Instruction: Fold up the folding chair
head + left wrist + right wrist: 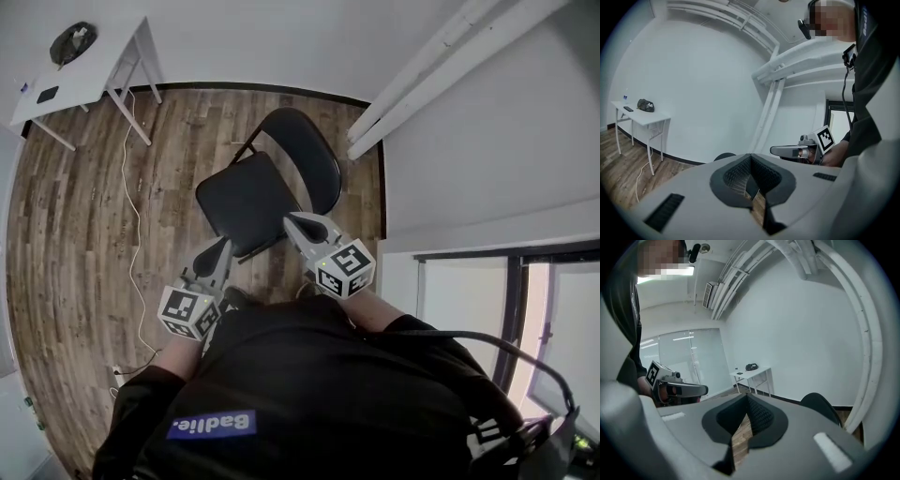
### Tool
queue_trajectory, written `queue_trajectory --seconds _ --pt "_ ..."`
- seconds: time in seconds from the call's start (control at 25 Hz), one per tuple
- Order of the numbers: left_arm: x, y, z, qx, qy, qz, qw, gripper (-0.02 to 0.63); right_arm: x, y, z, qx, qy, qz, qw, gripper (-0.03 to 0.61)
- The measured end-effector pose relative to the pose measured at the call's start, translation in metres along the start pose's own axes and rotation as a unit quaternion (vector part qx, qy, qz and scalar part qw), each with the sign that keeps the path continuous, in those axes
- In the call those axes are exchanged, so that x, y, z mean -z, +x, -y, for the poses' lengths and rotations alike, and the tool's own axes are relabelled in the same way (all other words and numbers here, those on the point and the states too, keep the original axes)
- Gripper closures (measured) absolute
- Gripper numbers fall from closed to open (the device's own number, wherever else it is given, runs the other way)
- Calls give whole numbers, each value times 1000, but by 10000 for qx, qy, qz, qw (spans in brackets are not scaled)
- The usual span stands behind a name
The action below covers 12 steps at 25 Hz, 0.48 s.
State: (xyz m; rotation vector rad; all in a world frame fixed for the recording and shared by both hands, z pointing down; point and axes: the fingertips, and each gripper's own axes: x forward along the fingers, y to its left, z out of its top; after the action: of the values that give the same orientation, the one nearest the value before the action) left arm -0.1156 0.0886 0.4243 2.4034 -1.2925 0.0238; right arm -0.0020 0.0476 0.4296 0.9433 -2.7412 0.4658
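While the folding chair (272, 183) stands open on the floor (84, 216), its seat (239, 202) just ahead of the left gripper (222, 244) and right gripper (293, 221) and its backrest (314, 150) beyond, both are clenched on nothing; the right one's tip looks nearer the seat's edge.

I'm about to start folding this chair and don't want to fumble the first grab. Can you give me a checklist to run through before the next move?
1. Folding chair stands open with its seat flat: ok.
2. Left gripper empty: ok, jaws together with nothing between them.
3. Right gripper empty: ok, same.
4. Jaws open for a grab: not ok, both are shut.
5. Cable apart from the chair legs: ok, it lies on the floor to the chair's left in the head view.
6. Grippers touching the seat's front edge: cannot tell.
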Motion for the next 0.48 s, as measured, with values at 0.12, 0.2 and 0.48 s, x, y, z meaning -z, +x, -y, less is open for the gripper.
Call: queue_trajectory --seconds 0.12,0.2,0.48 --pt "-2 13 -5 -70 6 -17 10000 618 -3 3 16 -25 -17 -5 10000 578" --pt "-2 26 -5 -144 33 -24 9999 618 -4 2 31 -68 -6 -12 10000 578" --pt "29 72 -20 -790 -78 -176 9967 618 -3 -5 103 -272 -285 -203 9990 578"
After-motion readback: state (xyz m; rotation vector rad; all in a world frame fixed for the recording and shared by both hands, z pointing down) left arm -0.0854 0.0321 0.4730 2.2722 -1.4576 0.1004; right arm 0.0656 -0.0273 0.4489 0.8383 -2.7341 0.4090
